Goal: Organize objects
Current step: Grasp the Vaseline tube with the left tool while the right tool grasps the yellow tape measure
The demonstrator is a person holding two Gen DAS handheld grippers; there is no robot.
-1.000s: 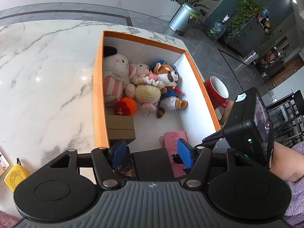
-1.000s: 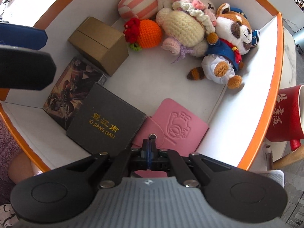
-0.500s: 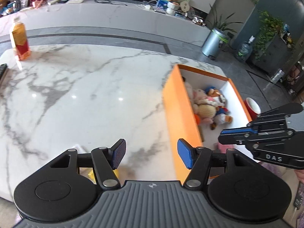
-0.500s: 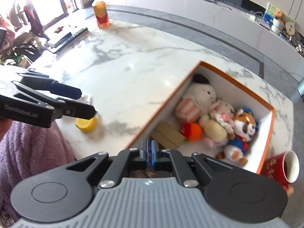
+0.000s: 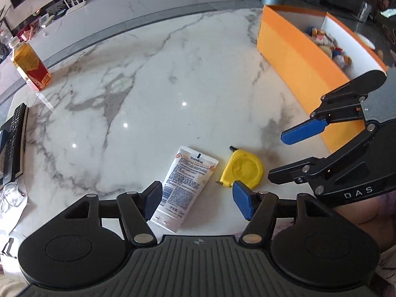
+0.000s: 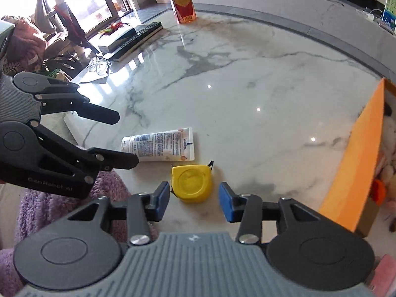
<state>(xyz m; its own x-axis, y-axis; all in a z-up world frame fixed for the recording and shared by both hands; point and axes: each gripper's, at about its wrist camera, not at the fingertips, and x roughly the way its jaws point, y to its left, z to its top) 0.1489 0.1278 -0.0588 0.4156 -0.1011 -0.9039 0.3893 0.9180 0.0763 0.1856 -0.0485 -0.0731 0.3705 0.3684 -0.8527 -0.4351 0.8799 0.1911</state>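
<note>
Tape measure [image 6: 191, 182], yellow and squarish with a round face, lies flat on the white marble table [image 5: 173, 86], just beside a white lotion tube [image 5: 184, 186]. The tube lies on its side with its printed back up, its crimped end toward the tape measure's side in the right wrist view.

The right gripper [image 6: 194, 201] hovers low over the table with its blue-padded fingers [image 6: 226, 205] spread apart, the tape measure sitting just ahead of the gap between them and touching neither pad. In the left wrist view this same gripper reaches in from the right, its jaws open and empty above the tabletop near the tape measure.

The left gripper [image 5: 198, 201] is also open, holding nothing; the capped end of the tube lies between its two blue pads [image 5: 243, 203], and the tape measure sits just ahead of the right-hand pad. Whether either pad touches the tube cannot be told.

An orange box [image 5: 294, 59] with white inner walls stands on the table to the right, well apart from the tube and tape measure; plush toys [image 5: 326, 44] are piled at its far end. At the far left of the table stands a bottle of amber drink [image 5: 29, 68] with a red label, and near the left edge lies a black remote control [image 5: 13, 141] on a dark flat device. A purple fuzzy sleeve [image 6: 64, 198] shows under the left gripper in the right wrist view.
</note>
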